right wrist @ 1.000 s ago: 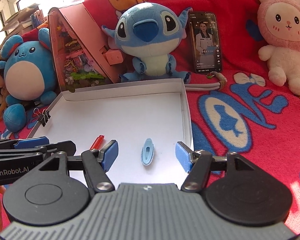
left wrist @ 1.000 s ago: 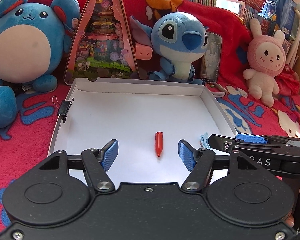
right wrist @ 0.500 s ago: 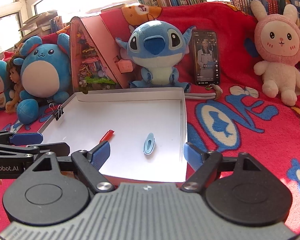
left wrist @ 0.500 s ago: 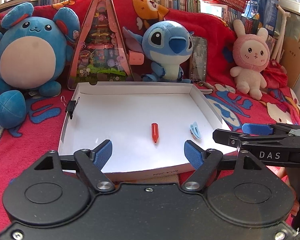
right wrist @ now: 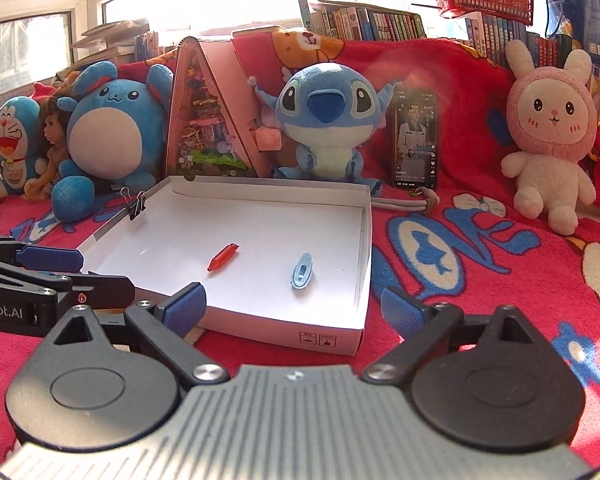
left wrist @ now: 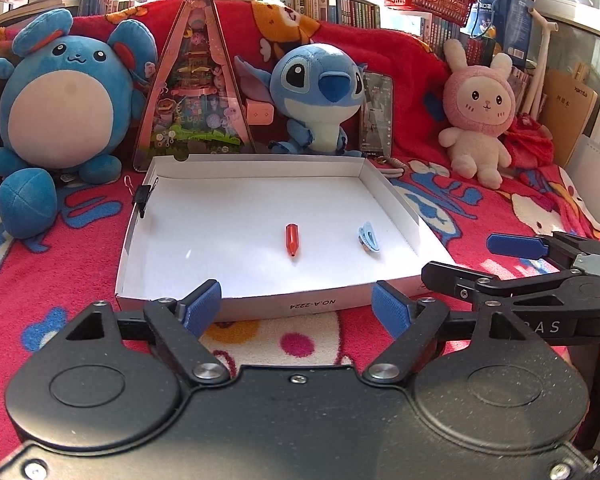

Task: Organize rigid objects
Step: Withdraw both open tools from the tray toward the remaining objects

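A shallow white cardboard box (left wrist: 256,307) (right wrist: 284,326) lies on a red blanket. Inside it lie a red pen cap (left wrist: 291,239) (right wrist: 223,257) and a light blue hair clip (left wrist: 369,237) (right wrist: 302,271), apart from each other. My left gripper (left wrist: 298,311) is open and empty, just in front of the box's near wall. My right gripper (right wrist: 294,306) is open and empty, near the box's front right corner. Each gripper shows at the edge of the other's view.
A black binder clip (left wrist: 143,196) (right wrist: 137,205) grips the box's left wall. Behind the box stand a round blue plush (left wrist: 62,104), a pink triangular toy box (left wrist: 196,92), a Stitch plush (left wrist: 320,96), a phone (right wrist: 416,140) and a pink bunny plush (right wrist: 548,136).
Both grippers have pulled back and up from over the box floor to in front of its near wall. The red cap and blue clip stay where they lay.
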Demonstrator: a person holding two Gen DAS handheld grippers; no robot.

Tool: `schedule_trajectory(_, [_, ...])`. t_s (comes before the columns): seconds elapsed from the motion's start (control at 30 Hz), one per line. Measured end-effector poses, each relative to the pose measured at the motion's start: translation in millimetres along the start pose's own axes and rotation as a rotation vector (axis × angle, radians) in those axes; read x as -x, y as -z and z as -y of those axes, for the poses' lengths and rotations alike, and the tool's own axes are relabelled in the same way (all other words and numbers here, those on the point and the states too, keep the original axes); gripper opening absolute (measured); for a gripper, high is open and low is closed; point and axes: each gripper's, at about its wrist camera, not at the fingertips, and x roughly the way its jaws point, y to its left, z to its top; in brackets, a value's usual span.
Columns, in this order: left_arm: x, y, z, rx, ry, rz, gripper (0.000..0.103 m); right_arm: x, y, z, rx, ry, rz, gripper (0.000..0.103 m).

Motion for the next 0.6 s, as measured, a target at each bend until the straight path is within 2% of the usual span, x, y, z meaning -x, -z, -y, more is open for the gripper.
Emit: schedule_trajectory(0.6, [25, 35, -6, 0.013, -0.024, 0.026, 0.086, 22, 29, -9, 0.02, -0.012, 0.032, 0.103])
